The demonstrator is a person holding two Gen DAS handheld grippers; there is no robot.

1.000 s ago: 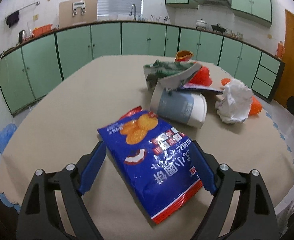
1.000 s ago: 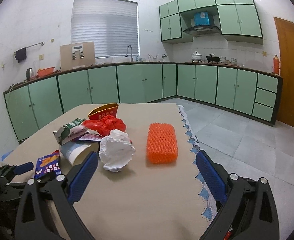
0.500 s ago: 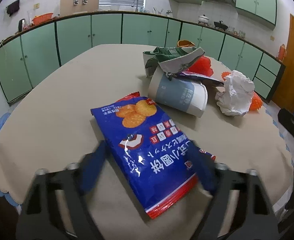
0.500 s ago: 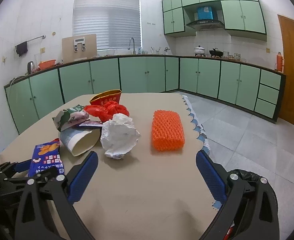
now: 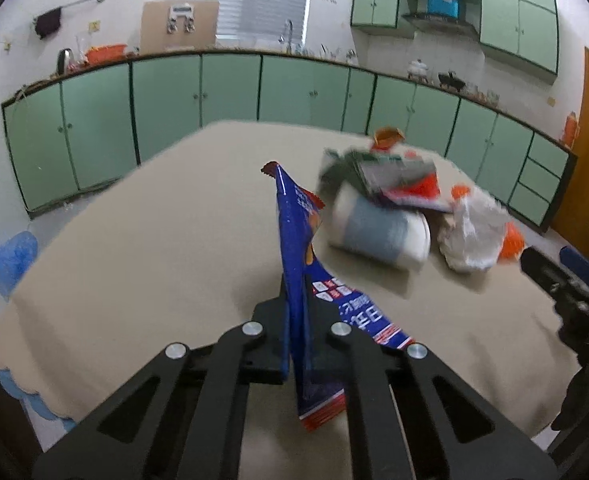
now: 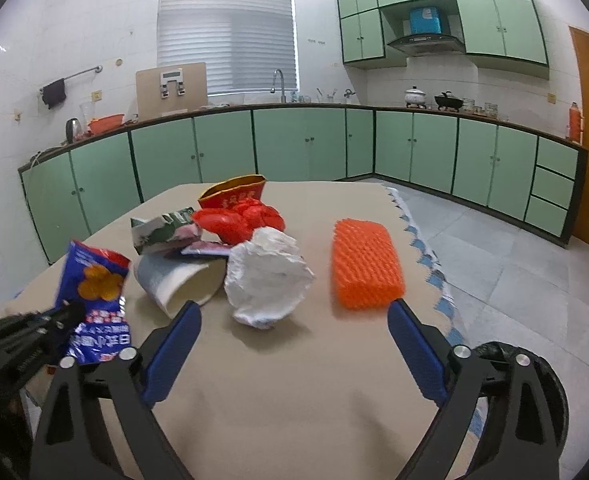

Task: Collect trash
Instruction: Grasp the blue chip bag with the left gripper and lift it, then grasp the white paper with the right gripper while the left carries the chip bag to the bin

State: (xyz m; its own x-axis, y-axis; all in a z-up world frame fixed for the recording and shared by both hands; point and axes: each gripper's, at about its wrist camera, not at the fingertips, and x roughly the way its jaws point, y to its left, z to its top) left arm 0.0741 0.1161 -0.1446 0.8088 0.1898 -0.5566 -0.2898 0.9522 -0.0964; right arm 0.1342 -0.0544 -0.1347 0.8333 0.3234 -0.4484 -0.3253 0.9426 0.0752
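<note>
My left gripper (image 5: 296, 312) is shut on a blue cracker bag (image 5: 294, 248) and holds it up on edge above the table; the bag also shows in the right wrist view (image 6: 94, 292). My right gripper (image 6: 294, 336) is open and empty above the table's near side. Ahead of it lie a crumpled white paper (image 6: 266, 276), an orange foam net (image 6: 364, 264), a tipped paper cup (image 6: 178, 280), a red plastic bag (image 6: 240, 218), a green wrapper (image 6: 162, 228) and a red-gold packet (image 6: 234, 194).
The beige-covered table (image 6: 294, 380) ends at a scalloped edge on the right (image 6: 430, 264). A black trash bag (image 6: 534, 364) sits low at the right. Green cabinets (image 6: 294, 144) line the walls. A blue bag (image 5: 14, 256) lies on the floor at left.
My left gripper has closed on the blue cracker bag and lifted it off the table, turning it on edge. My right gripper stays open and has drawn back a little and risen.
</note>
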